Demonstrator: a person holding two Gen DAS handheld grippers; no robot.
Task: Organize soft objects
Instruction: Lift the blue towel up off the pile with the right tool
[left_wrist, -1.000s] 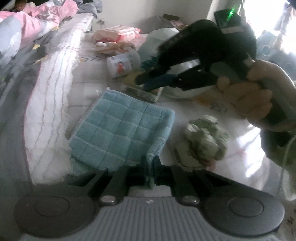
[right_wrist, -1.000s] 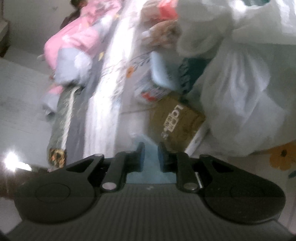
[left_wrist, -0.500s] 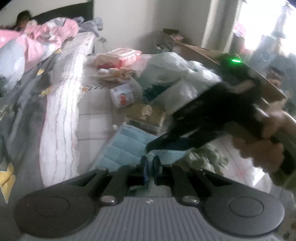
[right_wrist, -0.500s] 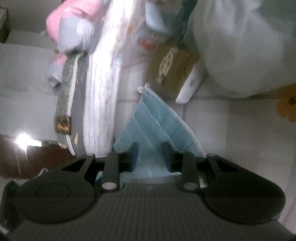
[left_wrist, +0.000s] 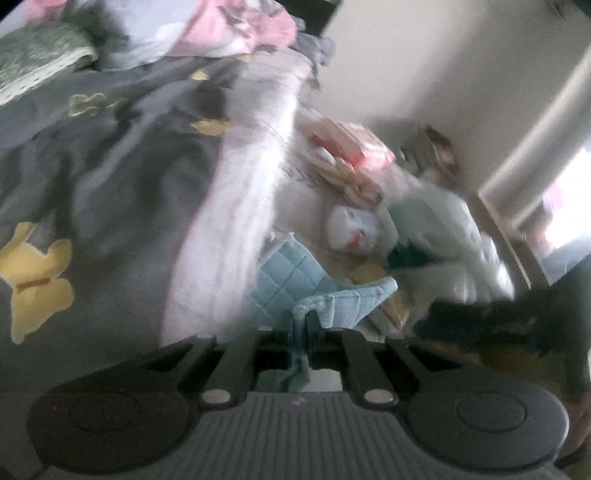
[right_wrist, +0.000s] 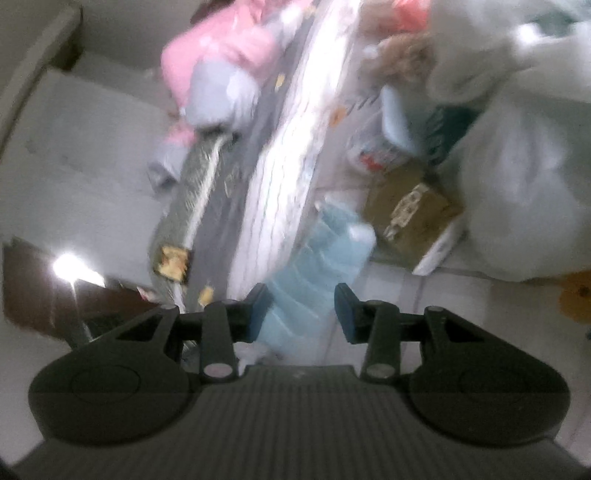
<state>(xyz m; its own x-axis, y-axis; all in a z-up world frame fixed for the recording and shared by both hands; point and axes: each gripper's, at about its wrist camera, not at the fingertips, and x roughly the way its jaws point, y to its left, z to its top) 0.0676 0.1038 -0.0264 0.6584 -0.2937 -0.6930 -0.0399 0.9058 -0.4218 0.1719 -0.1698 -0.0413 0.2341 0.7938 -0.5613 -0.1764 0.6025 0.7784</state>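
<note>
- The left gripper (left_wrist: 300, 334) is pinching a corner of the blue cloth (left_wrist: 295, 280), which is lying half-folded on the bed (left_wrist: 110, 177).
- The right gripper (right_wrist: 300, 308) has just been opening, nothing between its jaws.
- Folding seems unfinished; the clutter beyond is waiting.

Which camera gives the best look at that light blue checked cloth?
The left wrist view: the blue cloth shows its checked weave there, with one edge pinched in the shut left gripper. The right wrist view shows it blurred, lying beyond the right gripper, whose open jaws have just been widening.
</note>
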